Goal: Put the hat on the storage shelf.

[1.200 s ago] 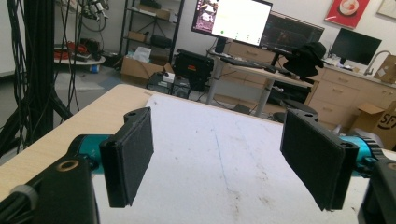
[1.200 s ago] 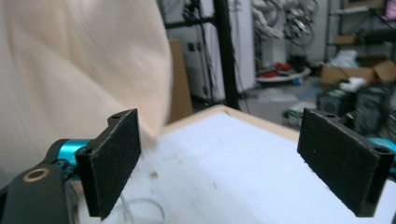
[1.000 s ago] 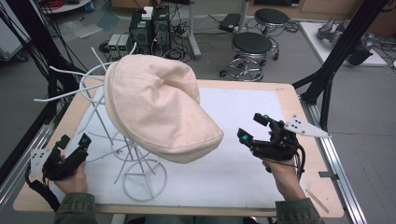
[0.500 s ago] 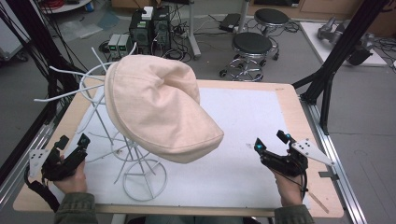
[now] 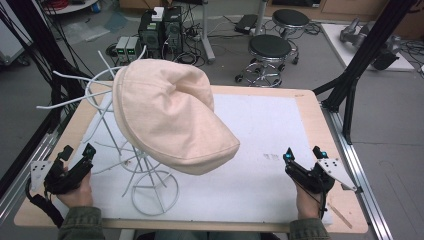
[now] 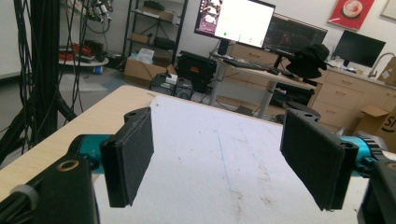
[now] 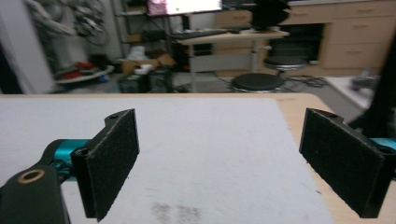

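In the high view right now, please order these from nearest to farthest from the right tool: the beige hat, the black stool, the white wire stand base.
Measured from the right tool:
1. Beige hat: its brim tip, left of the tool, is nearest.
2. White wire stand base: farther left, near the front edge.
3. Black stool: beyond the table, on the floor.

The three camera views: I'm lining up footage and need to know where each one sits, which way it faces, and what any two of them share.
High view: above the person's side of the table, looking forward and down on the hat on its wire stand; both hands show, with the left gripper and right gripper.
Left gripper view: rides the left gripper, looking along the white mat; its open jaws show.
Right gripper view: rides the right gripper, facing a stool; open jaws.
Shared: all show the white mat.
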